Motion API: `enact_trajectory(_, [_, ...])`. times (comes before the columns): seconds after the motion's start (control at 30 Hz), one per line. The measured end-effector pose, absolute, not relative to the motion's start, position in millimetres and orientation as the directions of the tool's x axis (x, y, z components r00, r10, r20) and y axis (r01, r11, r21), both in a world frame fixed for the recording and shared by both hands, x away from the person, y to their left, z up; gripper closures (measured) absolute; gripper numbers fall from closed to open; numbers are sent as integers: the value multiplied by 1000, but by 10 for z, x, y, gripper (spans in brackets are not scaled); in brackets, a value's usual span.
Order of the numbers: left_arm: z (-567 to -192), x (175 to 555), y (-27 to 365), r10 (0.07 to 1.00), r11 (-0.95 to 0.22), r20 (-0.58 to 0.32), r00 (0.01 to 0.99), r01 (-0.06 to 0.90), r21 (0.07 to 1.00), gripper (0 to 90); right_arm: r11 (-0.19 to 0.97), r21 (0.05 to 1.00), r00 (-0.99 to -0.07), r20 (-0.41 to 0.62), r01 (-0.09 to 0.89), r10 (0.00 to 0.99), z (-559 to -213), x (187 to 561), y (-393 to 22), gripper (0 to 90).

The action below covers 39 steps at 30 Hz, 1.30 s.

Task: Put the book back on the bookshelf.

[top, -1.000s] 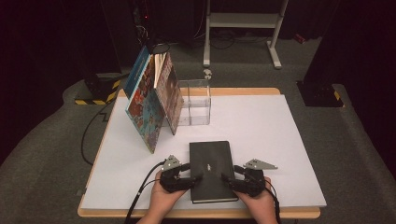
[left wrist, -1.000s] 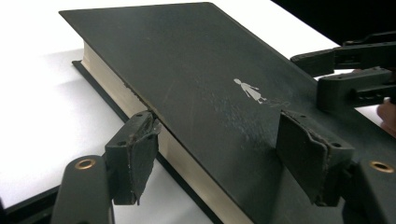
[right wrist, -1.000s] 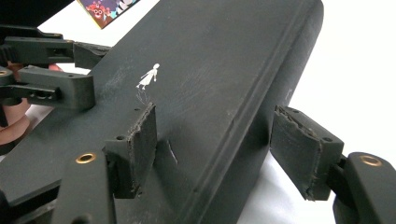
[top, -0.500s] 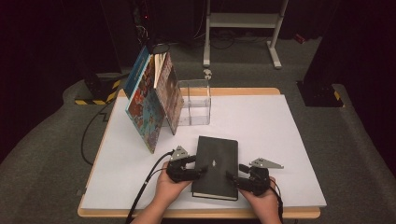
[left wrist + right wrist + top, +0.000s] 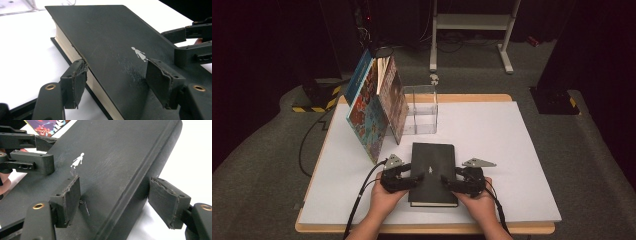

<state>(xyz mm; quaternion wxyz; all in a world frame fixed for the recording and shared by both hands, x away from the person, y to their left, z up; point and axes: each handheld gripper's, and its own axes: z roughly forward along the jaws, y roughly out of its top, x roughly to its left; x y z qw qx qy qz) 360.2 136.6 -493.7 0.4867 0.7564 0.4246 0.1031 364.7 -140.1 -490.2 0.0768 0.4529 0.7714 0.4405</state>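
Currently the black hardcover book with a small white figure on its cover [image 5: 434, 172] lies flat on the white-topped bench [image 5: 492, 130], near its 6 o'clock edge, spine to the right in the high view.

Left gripper [image 5: 408, 179] at the book's 9 o'clock edge: one jaw above the cover, the other down beside the page block; in the left gripper view the lower pad looks to be touching the page edge, the upper pad sits on or just over the cover. Can't tell if it's clamped.

Right gripper [image 5: 451, 181] at the 3 o'clock spine edge: jaws have just been opening. One pad sits on the cover, the other stands clear of the spine, so no grip.

At 11 o'clock from the book: colourful picture books [image 5: 374, 107] leaning against a clear acrylic divider box [image 5: 419, 107].
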Motion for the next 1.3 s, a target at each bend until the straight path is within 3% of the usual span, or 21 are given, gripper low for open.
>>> enact_trajectory(0.13, [-4880, 3582, 1356, 743, -165, -239, 625, 517, 840, 336, 173, 765, -573, 291, 620, 766, -4885, 3583, -1502, 328])
enact_trajectory(0.33, [-4793, 3587, 1322, 739, -166, -223, 636, 492, 855, 344, 143, 770, -559, 308, 622, 770, -4887, 3530, -1644, 322])
enact_trajectory(0.67, [-4836, 3641, 1378, 713, -155, -274, 645, 526, 836, 385, 153, 775, -576, 306, 613, 758, -4898, 3515, -1618, 323])
enact_trajectory(0.97, [-4913, 3597, 1467, 683, -150, -284, 673, 509, 848, 450, 175, 766, -608, 326, 619, 724, -4943, 3587, -1517, 264])
enact_trajectory(1.3, [-4935, 3520, 1515, 667, -151, -221, 712, 419, 895, 474, 181, 736, -604, 360, 652, 711, -4970, 3768, -1458, 135])
